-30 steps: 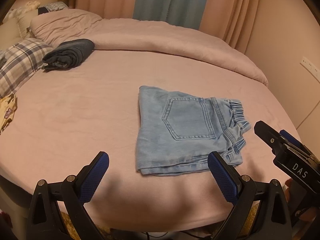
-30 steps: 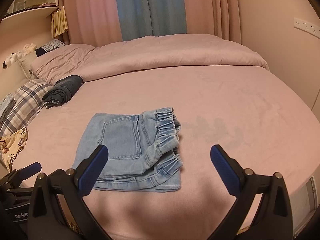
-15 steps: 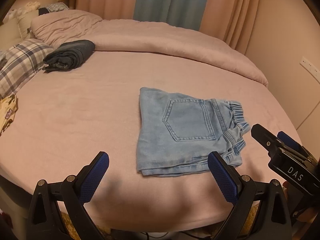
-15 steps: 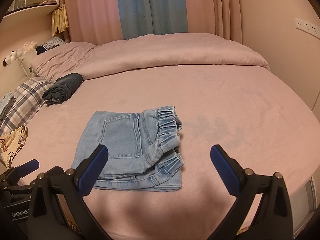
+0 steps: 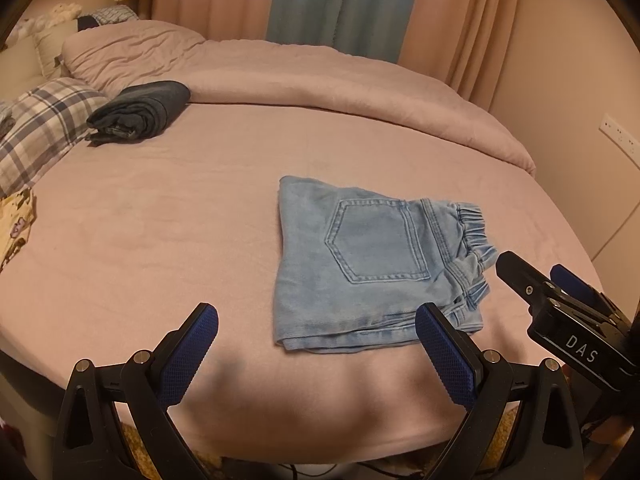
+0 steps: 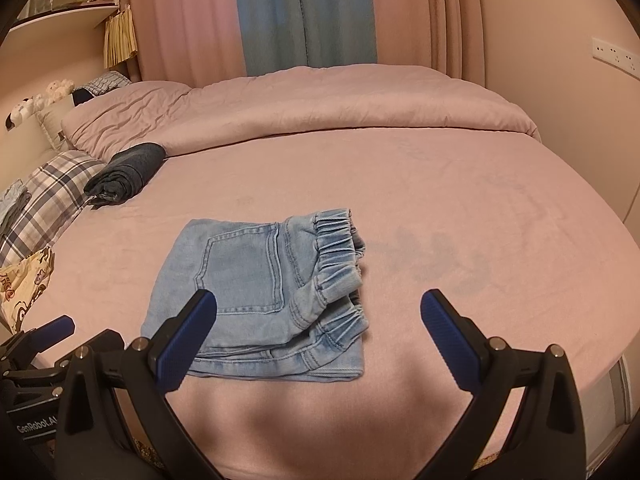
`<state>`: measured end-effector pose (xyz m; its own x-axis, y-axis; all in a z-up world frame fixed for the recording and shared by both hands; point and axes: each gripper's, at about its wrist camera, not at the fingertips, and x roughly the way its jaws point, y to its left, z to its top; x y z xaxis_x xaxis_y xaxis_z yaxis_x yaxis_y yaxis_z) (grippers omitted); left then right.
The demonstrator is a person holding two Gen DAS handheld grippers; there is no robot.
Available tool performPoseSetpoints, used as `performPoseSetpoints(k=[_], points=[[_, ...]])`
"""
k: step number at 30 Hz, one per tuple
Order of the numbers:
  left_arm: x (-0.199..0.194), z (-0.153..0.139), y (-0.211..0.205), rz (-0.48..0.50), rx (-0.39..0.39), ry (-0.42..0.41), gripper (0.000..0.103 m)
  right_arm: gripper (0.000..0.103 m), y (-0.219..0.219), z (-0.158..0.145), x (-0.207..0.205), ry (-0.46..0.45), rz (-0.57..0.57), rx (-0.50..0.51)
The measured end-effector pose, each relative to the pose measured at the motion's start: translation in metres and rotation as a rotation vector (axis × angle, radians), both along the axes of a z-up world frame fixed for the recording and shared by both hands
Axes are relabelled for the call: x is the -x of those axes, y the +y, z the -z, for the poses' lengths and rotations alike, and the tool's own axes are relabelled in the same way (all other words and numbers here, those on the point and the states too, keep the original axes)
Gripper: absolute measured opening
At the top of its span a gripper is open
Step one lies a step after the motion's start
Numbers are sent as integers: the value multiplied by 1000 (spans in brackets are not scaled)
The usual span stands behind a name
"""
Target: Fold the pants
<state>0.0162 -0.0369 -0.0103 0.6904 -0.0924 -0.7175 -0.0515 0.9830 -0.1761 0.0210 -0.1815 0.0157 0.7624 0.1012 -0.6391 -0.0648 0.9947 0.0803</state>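
Note:
Light blue denim pants (image 5: 372, 264) lie folded into a compact rectangle on the pink bed (image 5: 160, 240), back pocket up, elastic waistband to the right; they also show in the right wrist view (image 6: 268, 292). My left gripper (image 5: 316, 344) is open and empty, held above the bed's near edge, just short of the pants. My right gripper (image 6: 318, 328) is open and empty, also near the front edge, its left finger over the pants' near corner. The right gripper shows at the right of the left wrist view (image 5: 560, 316).
A dark folded garment (image 5: 140, 114) lies at the far left by a plaid pillow (image 5: 40, 128). A rolled pink duvet (image 5: 320, 80) runs along the back. A patterned cloth (image 5: 16, 220) lies at the left edge. A wall (image 6: 560, 60) stands at the right.
Both grippers have drawn back slightly from the pants and stayed open. The pants have not moved.

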Motion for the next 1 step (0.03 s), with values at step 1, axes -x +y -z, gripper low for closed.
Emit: performPoseSetpoints(k=[1], points=[[1,0,0,-1,2,-2,98,103,0,0,0,1,0,1]])
